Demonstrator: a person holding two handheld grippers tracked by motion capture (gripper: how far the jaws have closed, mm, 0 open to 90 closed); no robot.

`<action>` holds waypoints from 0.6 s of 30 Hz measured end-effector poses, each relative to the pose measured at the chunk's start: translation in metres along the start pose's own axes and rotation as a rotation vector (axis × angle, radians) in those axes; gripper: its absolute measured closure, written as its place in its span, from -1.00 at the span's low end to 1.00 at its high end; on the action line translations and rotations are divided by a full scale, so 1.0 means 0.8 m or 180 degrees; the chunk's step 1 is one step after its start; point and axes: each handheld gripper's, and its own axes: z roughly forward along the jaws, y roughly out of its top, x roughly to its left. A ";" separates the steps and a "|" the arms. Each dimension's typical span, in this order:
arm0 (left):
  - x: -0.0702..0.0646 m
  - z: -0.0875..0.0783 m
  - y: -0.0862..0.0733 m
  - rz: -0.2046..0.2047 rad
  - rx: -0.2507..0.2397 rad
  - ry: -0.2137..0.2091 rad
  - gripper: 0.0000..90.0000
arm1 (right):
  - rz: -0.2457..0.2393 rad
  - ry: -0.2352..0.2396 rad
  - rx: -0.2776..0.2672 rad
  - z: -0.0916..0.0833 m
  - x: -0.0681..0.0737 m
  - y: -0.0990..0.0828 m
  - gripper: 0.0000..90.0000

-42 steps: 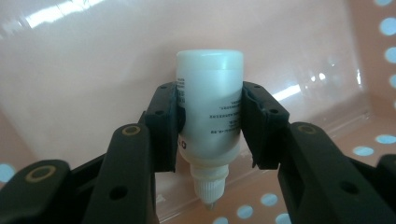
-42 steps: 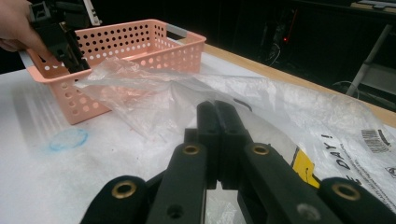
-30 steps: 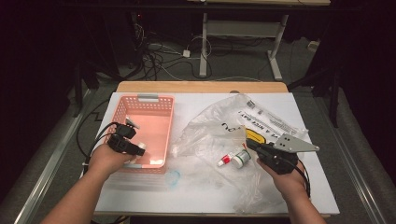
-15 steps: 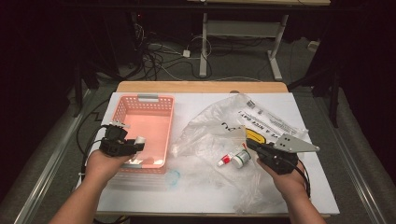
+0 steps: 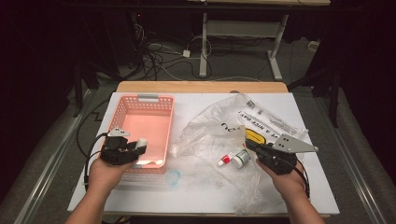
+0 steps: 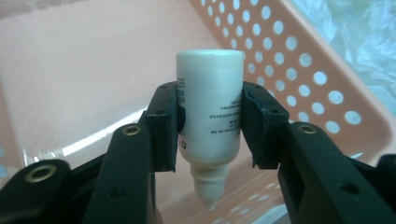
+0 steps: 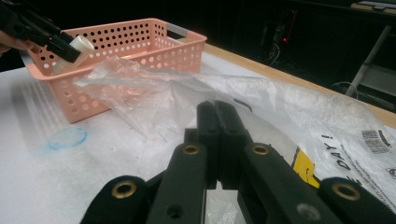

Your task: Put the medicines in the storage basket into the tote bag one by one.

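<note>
A small white dropper bottle [image 6: 210,109] is clamped across its body between the jaws of the left gripper [image 6: 210,121], nozzle pointing back toward the gripper and flat base away from it, and it is held over the near end of the pink perforated basket [image 6: 299,74], just above the floor. The bottle is judged to be light and of smooth, slightly yielding plastic, so a hold across the labelled middle of the cylinder is the safest; the tapered nozzle would likely slip out. The right gripper [image 7: 219,140] is seen with its jaws pressed together on nothing, resting over the crumpled clear plastic bag [image 7: 154,88]. Ahead of it and to its left in the high view, a second small bottle with a red cap [image 5: 235,158] lies on the bag.
</note>
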 end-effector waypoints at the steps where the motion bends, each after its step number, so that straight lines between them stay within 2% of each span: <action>1: -0.002 -0.001 -0.001 0.0002 -0.0044 -0.0001 0.29 | 0.0000 0.0000 0.0003 0.000 0.000 0.000 1.00; 7: -0.013 -0.010 -0.006 0.0028 -0.0358 -0.0059 0.29 | 0.0004 0.0008 0.0018 0.003 0.002 -0.002 1.00; 11: -0.021 -0.019 -0.001 0.0045 -0.0443 -0.0136 0.29 | 0.0009 0.0002 0.0007 0.004 0.002 -0.002 1.00; 18: -0.049 -0.039 0.017 0.0253 -0.0603 -0.0199 0.29 | 0.0028 0.0001 -0.0017 0.005 0.002 -0.002 1.00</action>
